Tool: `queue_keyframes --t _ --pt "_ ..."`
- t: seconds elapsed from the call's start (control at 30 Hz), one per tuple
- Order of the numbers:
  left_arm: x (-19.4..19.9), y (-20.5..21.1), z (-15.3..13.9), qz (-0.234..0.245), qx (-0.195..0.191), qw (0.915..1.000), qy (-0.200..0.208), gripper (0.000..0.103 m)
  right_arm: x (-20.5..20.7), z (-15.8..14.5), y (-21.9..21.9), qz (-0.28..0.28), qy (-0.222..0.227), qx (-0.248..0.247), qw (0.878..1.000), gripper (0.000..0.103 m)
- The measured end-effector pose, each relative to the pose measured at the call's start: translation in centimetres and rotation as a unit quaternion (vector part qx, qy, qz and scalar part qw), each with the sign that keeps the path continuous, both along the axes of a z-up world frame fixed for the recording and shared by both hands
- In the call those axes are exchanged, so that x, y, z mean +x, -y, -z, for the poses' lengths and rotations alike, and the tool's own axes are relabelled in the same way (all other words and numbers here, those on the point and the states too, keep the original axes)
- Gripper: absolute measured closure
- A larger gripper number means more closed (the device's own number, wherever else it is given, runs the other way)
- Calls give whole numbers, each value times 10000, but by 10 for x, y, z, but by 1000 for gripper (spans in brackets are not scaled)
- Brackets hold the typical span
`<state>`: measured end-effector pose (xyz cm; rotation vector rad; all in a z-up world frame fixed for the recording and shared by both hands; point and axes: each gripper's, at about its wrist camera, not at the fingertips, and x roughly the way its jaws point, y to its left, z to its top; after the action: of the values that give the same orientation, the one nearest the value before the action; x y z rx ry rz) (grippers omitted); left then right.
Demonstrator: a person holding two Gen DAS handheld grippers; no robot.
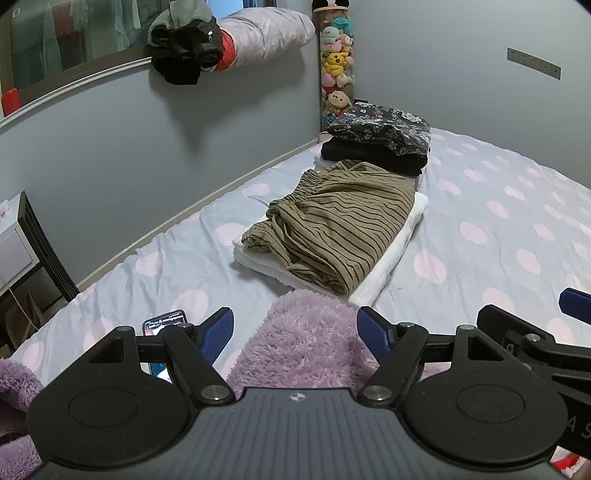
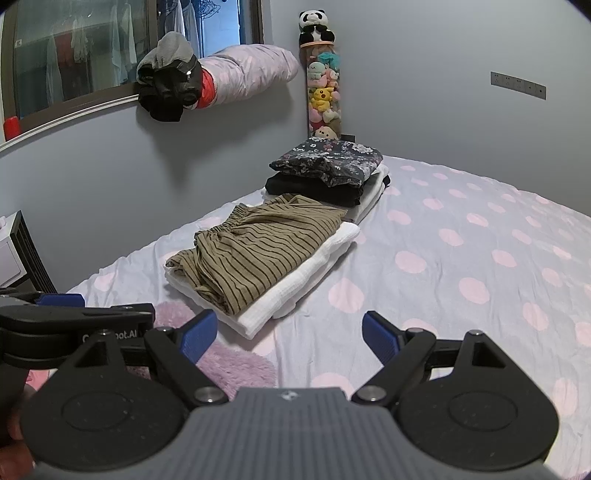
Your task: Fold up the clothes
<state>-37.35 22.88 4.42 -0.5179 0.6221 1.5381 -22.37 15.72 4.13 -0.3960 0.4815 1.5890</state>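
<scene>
A fluffy purple garment (image 1: 306, 343) lies on the bed just below my left gripper (image 1: 295, 334), which is open and empty above it. It also shows in the right wrist view (image 2: 232, 363). My right gripper (image 2: 282, 336) is open and empty over the sheet, right of the purple garment. A folded olive striped garment (image 1: 332, 225) rests on a folded white cloth (image 1: 391, 254). Behind it stands a stack with a dark floral garment (image 1: 380, 129) on a black one (image 1: 369, 158). The same piles show in the right wrist view (image 2: 258, 243).
The bed has a pale sheet with pink dots (image 1: 498, 206). A phone (image 1: 162, 325) lies at the left of the purple garment. A nightstand (image 1: 22, 243) stands at the left. A pillow (image 1: 266, 33) and dark clothes (image 1: 184, 48) sit on the window ledge. A tube of plush toys (image 1: 336, 70) stands in the corner.
</scene>
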Motion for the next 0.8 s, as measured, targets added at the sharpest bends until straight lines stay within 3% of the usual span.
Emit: queue_keyframes --t 0.8 --pt "-1 1 2 2 -1 10000 -24 16 2 1 1 -14 -37 -34 10000 16"
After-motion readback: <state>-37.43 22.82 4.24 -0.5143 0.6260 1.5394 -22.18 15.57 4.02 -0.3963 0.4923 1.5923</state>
